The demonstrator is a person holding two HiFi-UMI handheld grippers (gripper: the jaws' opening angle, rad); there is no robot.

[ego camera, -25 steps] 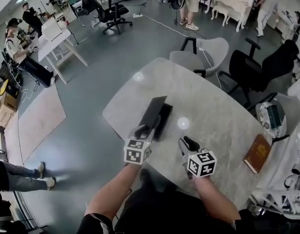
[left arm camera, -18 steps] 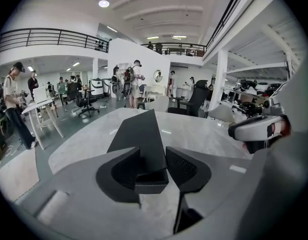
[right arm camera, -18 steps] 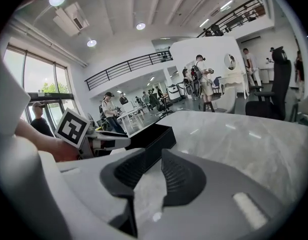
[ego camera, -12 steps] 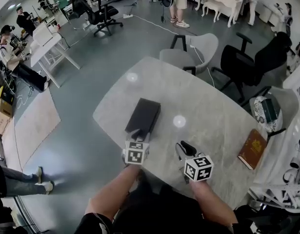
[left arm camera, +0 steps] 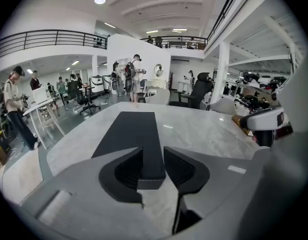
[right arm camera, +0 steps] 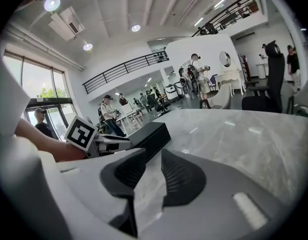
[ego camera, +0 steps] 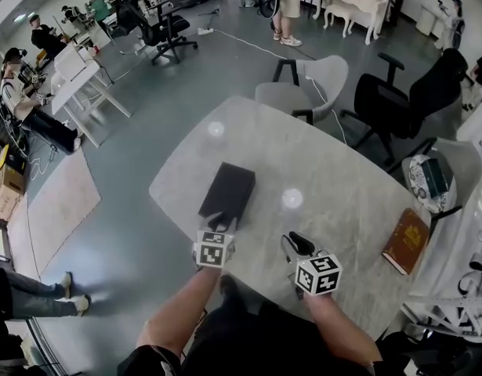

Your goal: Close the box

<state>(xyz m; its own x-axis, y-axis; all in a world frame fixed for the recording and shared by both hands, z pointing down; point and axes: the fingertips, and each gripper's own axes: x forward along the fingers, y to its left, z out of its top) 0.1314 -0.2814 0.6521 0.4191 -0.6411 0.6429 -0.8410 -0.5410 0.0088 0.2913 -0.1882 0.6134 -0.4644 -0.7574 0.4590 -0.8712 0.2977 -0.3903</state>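
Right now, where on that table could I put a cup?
The far half of the table, between the black box and the chairs, is bare. So is the stretch between the right gripper and the brown book. The near edge is crowded: the left gripper is closing its jaws with the box's end between them.

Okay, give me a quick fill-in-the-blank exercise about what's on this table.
1. The box on the table is ____ in colour.
2. The box is ____, not standing open.
3. In the head view, the brown book lies near the table's ____ edge.
4. The right gripper has its jaws apart with ____ between them.

Missing words: black; closed; right; nothing
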